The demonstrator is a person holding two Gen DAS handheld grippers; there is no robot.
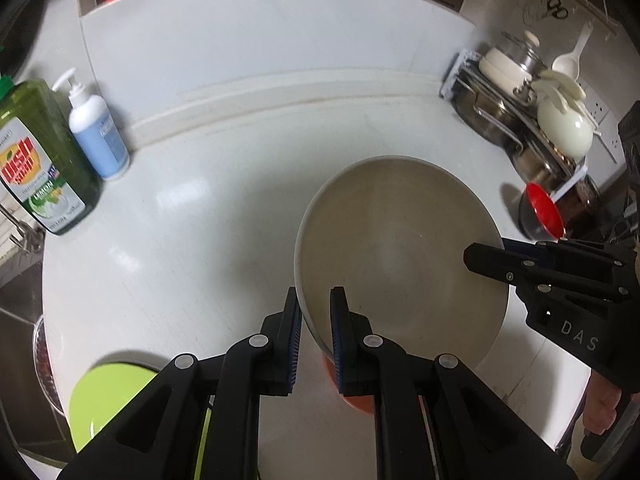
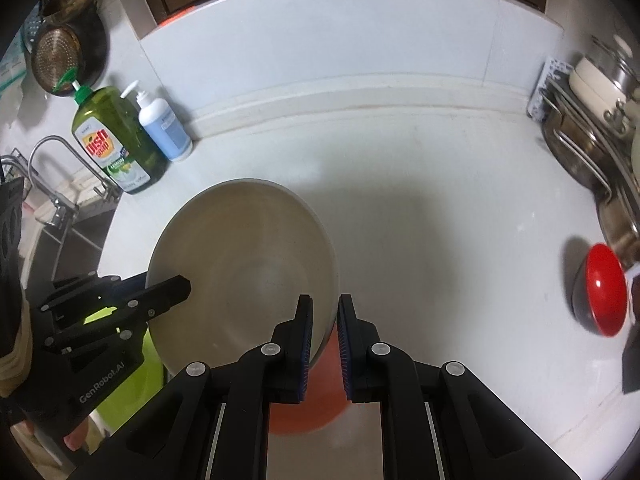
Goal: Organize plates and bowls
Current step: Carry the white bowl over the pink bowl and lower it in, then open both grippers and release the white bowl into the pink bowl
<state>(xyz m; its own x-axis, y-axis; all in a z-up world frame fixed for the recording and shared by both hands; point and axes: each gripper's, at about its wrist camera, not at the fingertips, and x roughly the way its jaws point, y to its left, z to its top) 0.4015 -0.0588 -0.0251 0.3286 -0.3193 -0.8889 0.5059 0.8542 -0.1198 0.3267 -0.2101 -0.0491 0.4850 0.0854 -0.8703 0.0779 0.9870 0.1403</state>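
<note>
White kitchen desk (image 1: 192, 184) carries a large beige bowl (image 1: 400, 248), held above an orange dish (image 2: 304, 412). Left claw (image 1: 314, 320) pinches its rim at 7 o'clock, jaws nearly shut on the wall; right claw (image 2: 323, 320) clamps the opposite rim likewise. Judging by this, the bowl is mid-carry; next it needs lowering level onto a stack. A green plate (image 1: 108, 396) lies at 8 o'clock, soap bottles (image 1: 40, 160) at 10, a red-lined bowl (image 2: 604, 288) by the rack at 3.
</note>
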